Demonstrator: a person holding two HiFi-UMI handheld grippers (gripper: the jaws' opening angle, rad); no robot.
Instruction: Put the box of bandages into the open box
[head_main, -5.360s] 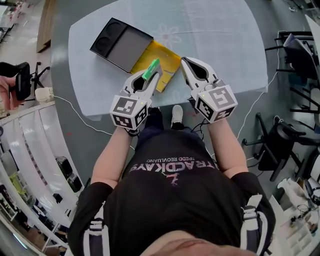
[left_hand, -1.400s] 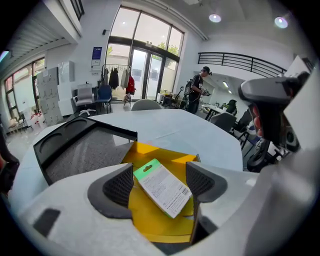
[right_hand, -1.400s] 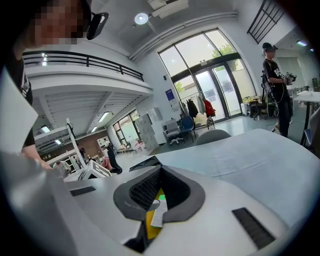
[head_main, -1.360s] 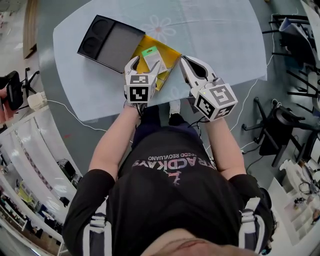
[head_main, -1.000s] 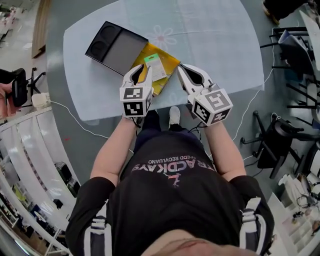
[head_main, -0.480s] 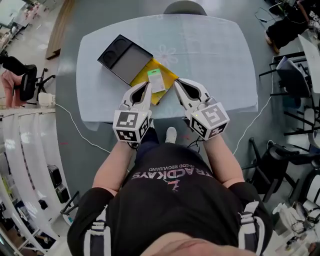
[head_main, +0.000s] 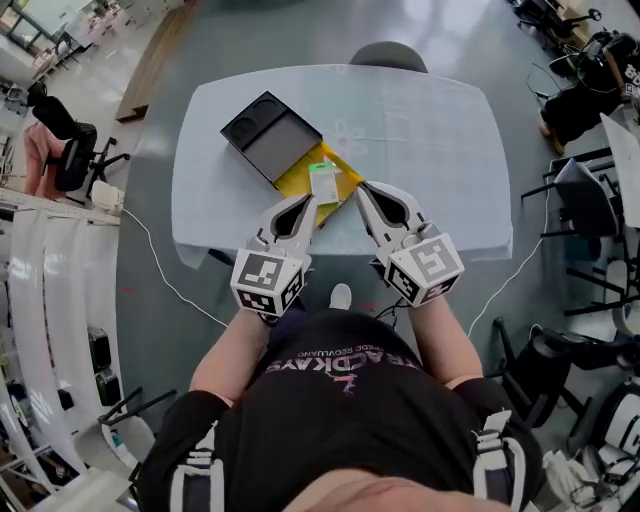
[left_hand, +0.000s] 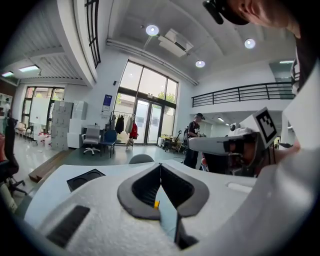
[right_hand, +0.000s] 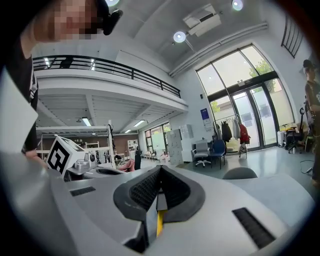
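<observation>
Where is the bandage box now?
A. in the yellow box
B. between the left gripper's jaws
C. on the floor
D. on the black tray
A: the bandage box lies in the yellow box, beside the black tray; the left gripper is shut on nothing.

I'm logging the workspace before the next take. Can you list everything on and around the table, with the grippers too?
table under a pale blue cloth: one, pale blue, middle of the head view
black shallow tray with two round recesses: one, black, on the table's far left part
yellow open cardboard box: one, yellow, against the tray, toward the near edge
white bandage box with a green end: one, white and green, lying in the yellow box
grey chair: one, grey, at the table's far side
left gripper: one, white, shut, empty, over the near edge
right gripper: one, white, shut, empty, beside the left
</observation>
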